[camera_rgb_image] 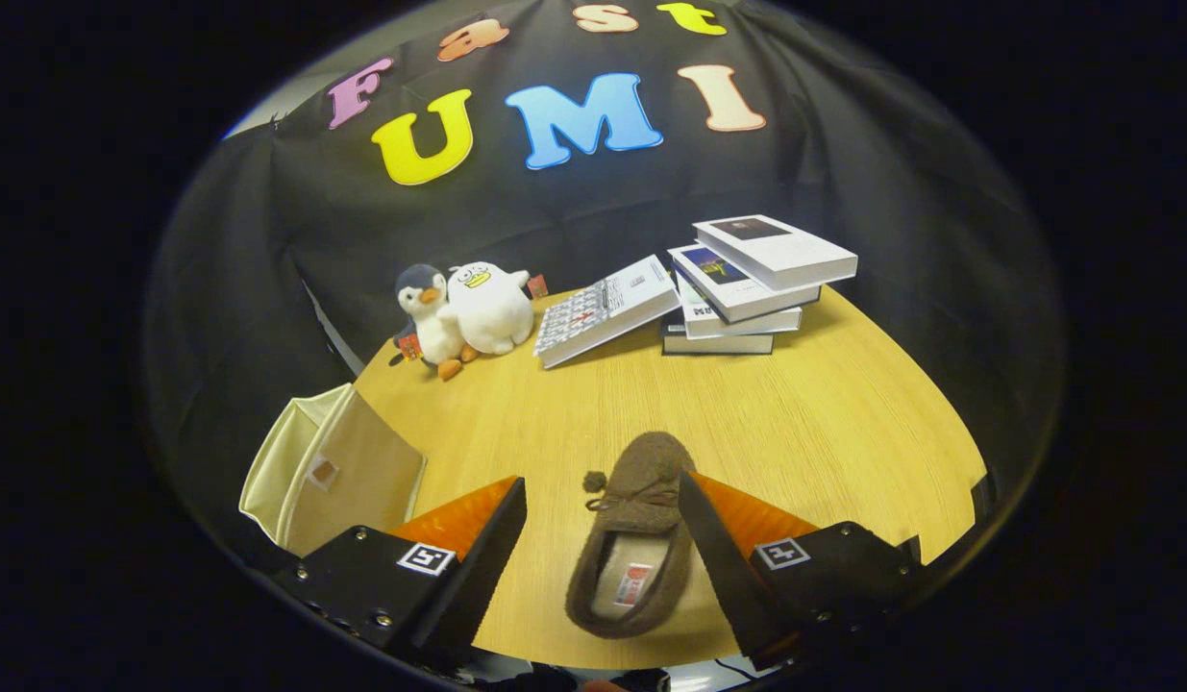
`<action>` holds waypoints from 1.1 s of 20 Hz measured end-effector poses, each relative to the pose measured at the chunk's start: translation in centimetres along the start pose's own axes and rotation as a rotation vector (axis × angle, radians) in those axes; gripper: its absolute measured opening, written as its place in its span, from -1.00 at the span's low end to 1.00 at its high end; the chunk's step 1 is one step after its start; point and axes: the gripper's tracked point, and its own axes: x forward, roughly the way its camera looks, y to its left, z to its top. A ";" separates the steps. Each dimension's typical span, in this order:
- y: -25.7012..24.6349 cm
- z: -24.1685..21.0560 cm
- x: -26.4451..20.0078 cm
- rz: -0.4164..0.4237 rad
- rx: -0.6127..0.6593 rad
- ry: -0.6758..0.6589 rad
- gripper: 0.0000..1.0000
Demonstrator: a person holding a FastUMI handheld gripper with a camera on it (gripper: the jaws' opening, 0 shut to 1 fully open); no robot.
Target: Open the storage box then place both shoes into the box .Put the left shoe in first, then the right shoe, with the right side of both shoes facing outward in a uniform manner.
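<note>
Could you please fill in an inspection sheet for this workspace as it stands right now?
Surface: wooden table, bare in the middle.
Job's things: brown slipper between the fingers, close to the right one, toe pointing away; beige storage box left of the fingers, its flap open.
Clutter: two plush toys and a pile of books at the far edge, one book leaning on the pile.
Gripper: gripper open, straddling the slipper.
Cables: nothing seen.
Surroundings: black cloth wall.
</note>
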 end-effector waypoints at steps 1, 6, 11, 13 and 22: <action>-0.7 -0.6 0.2 -0.006 -0.005 0.015 0.95; -3.4 -4.9 2.2 -0.024 -0.022 0.117 0.95; -4.6 -7.2 4.2 -0.031 -0.020 0.189 0.96; -5.0 -7.7 5.0 -0.045 -0.020 0.216 0.92; -4.5 -9.2 5.8 -0.058 0.015 0.331 -0.33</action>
